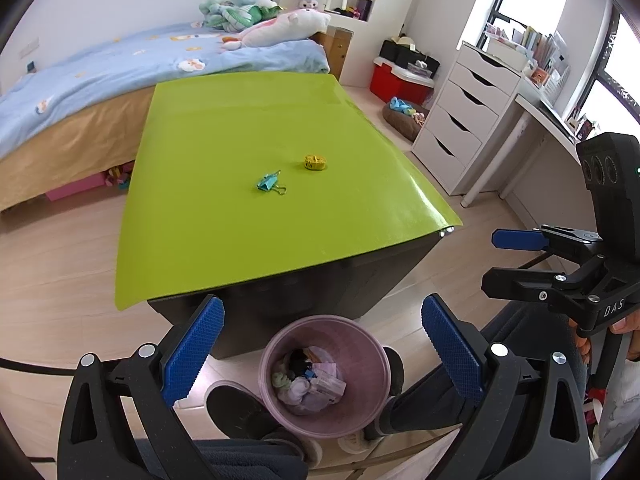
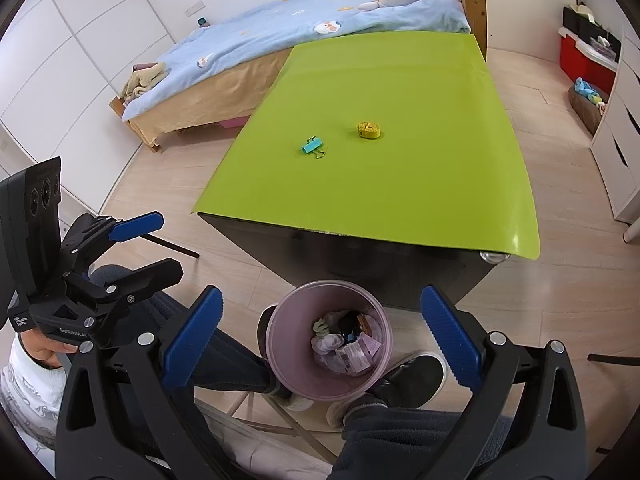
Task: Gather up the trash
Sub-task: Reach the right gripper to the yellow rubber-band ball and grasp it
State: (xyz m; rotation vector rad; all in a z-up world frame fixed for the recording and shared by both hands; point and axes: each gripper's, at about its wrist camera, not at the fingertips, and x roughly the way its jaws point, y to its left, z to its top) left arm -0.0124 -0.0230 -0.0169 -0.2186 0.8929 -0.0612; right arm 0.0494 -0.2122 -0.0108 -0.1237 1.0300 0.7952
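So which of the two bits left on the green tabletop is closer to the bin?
The blue binder clip. It lies nearer the table's front edge and the bin than the yellow item, which sits farther back and to its right.

The table (image 1: 256, 216) wears a plain lime-green top over dark, near-black sides. On it lie a turquoise clip (image 1: 269, 183) with greenish wire handles and a yellow roll (image 1: 315, 162). The bin (image 1: 362, 354) is pale mauve, holding scraps in white, lilac, pale green, black and pink. Both the left gripper (image 1: 323, 354) and the right gripper (image 2: 320, 338) are black with blue pads (image 1: 192, 354) in a fine dotted texture. The quilt (image 1: 120, 68) is light blue with white-and-orange motifs, over a tan skirt. The floor (image 1: 52, 264) is pale wood, the drawers (image 1: 464, 116) white, the box (image 1: 390, 82) red.
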